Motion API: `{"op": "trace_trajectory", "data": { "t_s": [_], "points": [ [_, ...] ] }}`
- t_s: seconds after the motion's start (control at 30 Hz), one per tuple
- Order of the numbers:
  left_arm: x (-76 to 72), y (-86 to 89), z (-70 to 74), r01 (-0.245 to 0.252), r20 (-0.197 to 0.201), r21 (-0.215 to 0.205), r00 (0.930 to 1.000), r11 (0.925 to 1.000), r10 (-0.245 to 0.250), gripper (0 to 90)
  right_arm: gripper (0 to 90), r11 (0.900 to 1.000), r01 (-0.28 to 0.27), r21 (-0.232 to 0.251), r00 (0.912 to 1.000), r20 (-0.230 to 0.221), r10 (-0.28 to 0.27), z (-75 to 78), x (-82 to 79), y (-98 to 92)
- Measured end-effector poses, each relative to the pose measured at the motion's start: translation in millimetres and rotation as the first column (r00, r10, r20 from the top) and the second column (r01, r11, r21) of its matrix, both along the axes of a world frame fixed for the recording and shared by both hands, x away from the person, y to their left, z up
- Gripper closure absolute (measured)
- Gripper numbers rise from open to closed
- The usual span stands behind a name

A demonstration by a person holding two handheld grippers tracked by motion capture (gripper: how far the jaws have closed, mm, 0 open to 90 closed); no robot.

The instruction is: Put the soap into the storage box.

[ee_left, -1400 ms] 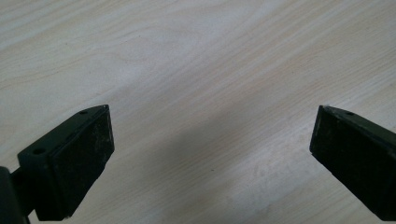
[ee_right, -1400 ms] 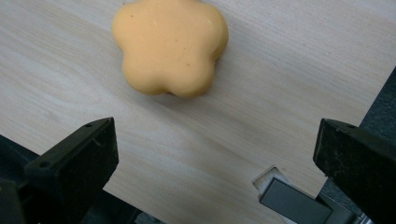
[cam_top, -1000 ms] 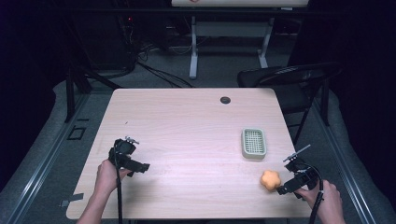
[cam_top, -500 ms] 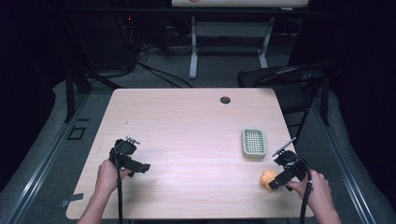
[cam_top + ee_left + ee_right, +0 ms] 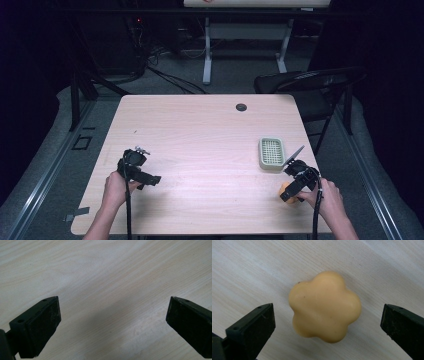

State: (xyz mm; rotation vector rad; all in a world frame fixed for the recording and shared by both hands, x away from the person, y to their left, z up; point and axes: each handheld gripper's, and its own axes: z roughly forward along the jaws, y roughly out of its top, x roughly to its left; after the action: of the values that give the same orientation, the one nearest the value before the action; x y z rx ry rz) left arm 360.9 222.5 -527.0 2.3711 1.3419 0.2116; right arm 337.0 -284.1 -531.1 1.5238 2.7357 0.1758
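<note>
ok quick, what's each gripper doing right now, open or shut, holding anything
Left gripper: open, nothing between the jaws, bare table below.
Right gripper: open, jaws either side of the yellow flower-shaped piece, not gripping it.

From above, the right gripper covers most of the orange flower-shaped piece; both forearms run off the bottom edge.

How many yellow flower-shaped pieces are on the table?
1. The yellow flower-shaped piece lies near the table's front right corner, between the open jaws of the right gripper. None seems hidden.
</note>
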Motion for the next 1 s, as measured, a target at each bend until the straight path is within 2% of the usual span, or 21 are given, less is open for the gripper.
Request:
{"op": "trace_trajectory", "data": {
  "t_s": [0.03, 0.07, 0.1, 0.17, 0.2, 0.23, 0.27, 0.3, 0.37, 0.4, 0.43, 0.5, 0.53, 0.73, 0.8, 0.87, 0.9, 0.93, 1.0],
  "points": [
    [0.0, 0.0, -0.1, 0.0, -0.001, -0.001, 1.0, 1.0, 0.0, 0.0, 0.0, 1.0, -0.011, -0.007, 0.9999, -0.011, 0.011, -0.4, 1.8, -0.1],
    [0.0, 0.0, -0.1, 0.0, -0.001, 0.0, 1.0, 1.0, 0.0, 0.0, 0.0, 1.0, 0.003, 0.006, 1.0, 0.0, -0.003, -3.1, 1.6, 0.8],
    [-0.1, 0.1, 0.1, 0.003, -0.001, 0.0, 1.0, 1.0, -0.003, 0.0, 0.0, 0.999, -0.033, -0.032, 0.999, -0.032, 0.032, -2.9, 4.9, 1.6],
    [-0.2, 0.1, 0.3, 0.003, 0.0, 0.001, 1.0, 1.0, -0.003, 0.0, 0.0, 0.998, -0.04, -0.04, 0.9984, -0.042, 0.038, -4.1, 6.2, 2.0],
    [-0.2, 0.1, 0.3, 0.003, -0.001, 0.0, 1.0, 1.0, -0.003, 0.0, 0.0, 0.999, -0.034, -0.042, 0.9987, -0.04, 0.033, -5.9, 6.4, 2.4],
    [-0.3, 0.3, 0.5, 0.003, 0.0, 0.001, 1.0, 1.0, -0.003, 0.0, 0.0, 1.0, -0.012, -0.023, 0.9996, -0.027, 0.011, -10.7, 6.1, 2.8],
    [-0.3, 0.3, 0.5, 0.003, 0.0, 0.001, 1.0, 1.0, -0.003, 0.0, 0.0, 1.0, -0.012, -0.023, 0.9996, -0.027, 0.011, -10.7, 6.1, 2.8],
    [-0.3, 0.3, 0.5, 0.003, 0.0, 0.001, 1.0, 1.0, -0.003, 0.0, 0.0, 0.998, -0.035, -0.043, 0.9984, -0.045, 0.033, -10.2, 8.0, 2.4],
    [-0.2, 0.4, 0.2, 0.002, -0.001, 0.0, 1.0, 1.0, -0.002, 0.0, 0.0, 0.998, -0.034, -0.05, 0.9982, -0.051, 0.032, -11.4, 8.9, 2.5],
    [-0.2, 0.4, 0.2, 0.002, -0.001, 0.0, 1.0, 1.0, -0.002, 0.0, 0.0, 1.0, 0.024, 0.002, 0.9997, -0.003, -0.024, -17.6, 5.3, 3.7],
    [-0.2, 0.4, 0.2, 0.002, -0.001, 0.0, 1.0, 1.0, -0.002, 0.0, 0.9, 1.0, 0.002, -0.022, 0.9997, -0.024, -0.002, -16.1, 7.0, 3.2],
    [-0.2, 0.2, 0.3, 0.003, -0.001, 0.001, 1.0, 1.0, -0.003, 0.0, 4.4, 0.999, -0.009, -0.036, 0.9995, -0.03, 0.008, -16.5, 7.9, 3.0],
    [-0.3, 0.2, 0.3, 0.003, -0.001, 0.001, 1.0, 1.0, -0.003, 0.0, 9.8, 0.998, -0.036, -0.056, 0.9981, -0.053, 0.033, -14.5, 10.0, 2.3],
    [-0.2, -0.2, 0.1, 0.003, 0.0, 0.004, 1.0, 1.0, -0.003, 0.0, 14.5, 0.999, -0.02, -0.038, 0.9994, -0.03, 0.019, -17.1, 8.8, 4.3],
    [-0.3, -0.2, 0.2, 0.005, 0.0, 0.004, 1.0, 1.0, -0.005, 0.0, 14.8, 0.999, -0.017, -0.037, 0.9994, -0.031, 0.016, -17.5, 8.8, 4.5],
    [-0.5, -0.2, 0.5, 0.004, 0.001, 0.004, 1.0, 1.0, -0.004, 0.0, 16.1, 0.998, -0.038, -0.056, 0.9982, -0.048, 0.035, -16.4, 10.3, 4.4],
    [-0.5, -0.2, 0.4, 0.003, 0.0, 0.003, 1.0, 1.0, -0.003, 0.0, 17.3, 1.0, -0.008, -0.026, 0.9997, -0.025, 0.007, -19.3, 8.3, 5.2],
    [-0.3, 0.0, 0.4, 0.005, -0.001, 0.005, 1.0, 1.0, -0.005, 0.0, 18.8, 0.999, -0.021, -0.029, 0.999, -0.04, 0.02, -18.5, 9.1, 5.4],
    [-0.4, -0.3, 0.4, 0.005, 0.0, 0.004, 1.0, 1.0, -0.005, 0.0, 20.9, 1.0, -0.012, -0.025, 0.9996, -0.026, 0.011, -19.5, 7.9, 7.2]
  ]
}}
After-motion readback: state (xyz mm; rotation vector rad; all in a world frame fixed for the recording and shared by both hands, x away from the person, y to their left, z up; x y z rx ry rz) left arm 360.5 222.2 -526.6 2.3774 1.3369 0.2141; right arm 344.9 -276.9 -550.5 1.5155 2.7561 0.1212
